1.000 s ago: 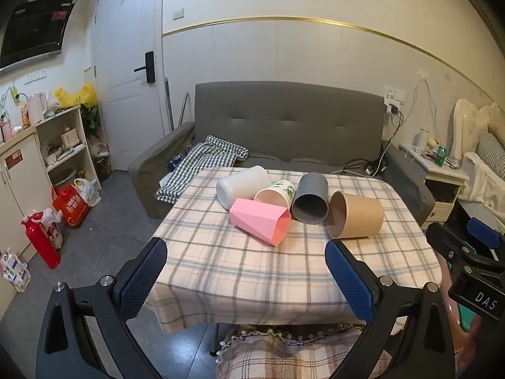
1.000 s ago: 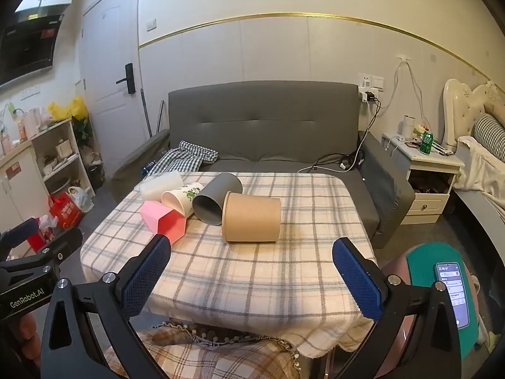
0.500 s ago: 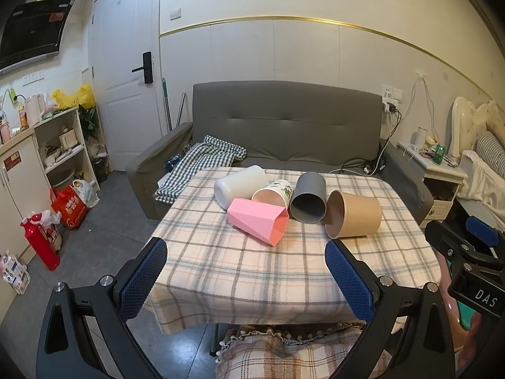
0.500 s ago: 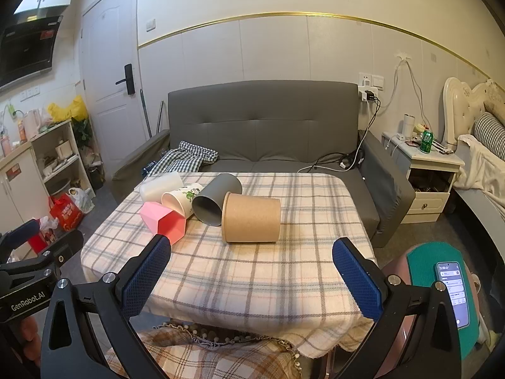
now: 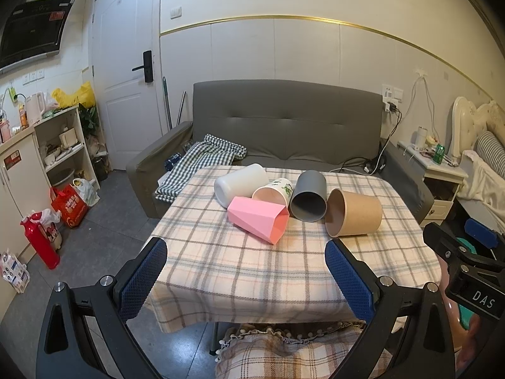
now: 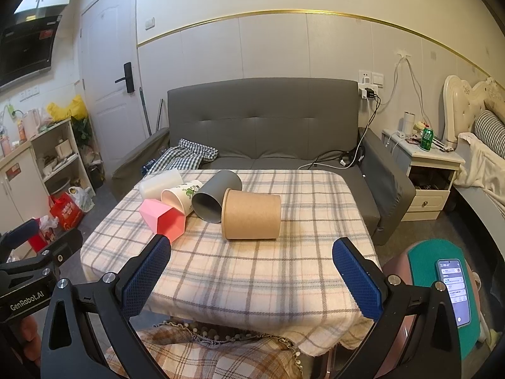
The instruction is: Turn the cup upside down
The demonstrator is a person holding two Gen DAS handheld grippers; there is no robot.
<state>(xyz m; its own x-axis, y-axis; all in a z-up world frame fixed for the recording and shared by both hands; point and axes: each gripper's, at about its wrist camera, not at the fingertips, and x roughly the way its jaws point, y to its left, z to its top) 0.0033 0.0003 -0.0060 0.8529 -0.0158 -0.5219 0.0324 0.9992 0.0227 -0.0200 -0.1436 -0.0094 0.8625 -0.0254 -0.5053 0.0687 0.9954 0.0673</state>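
Five cups lie on their sides in a cluster on the checked tablecloth (image 5: 252,271) of a small table before a grey sofa (image 5: 284,126): from largest down, a brown paper cup (image 5: 355,213) at the right end, a grey cup (image 5: 309,196) touching it, a white cup (image 5: 241,183) at the far left, a pink faceted cup (image 5: 257,219) nearest the viewer, and a leaf-printed cup (image 5: 274,189) wedged between white and grey. Both handheld tools, the left gripper (image 5: 249,279) and right gripper (image 6: 252,274), hover over the table's near edge, well short of the cups, jaws spread wide and holding nothing.
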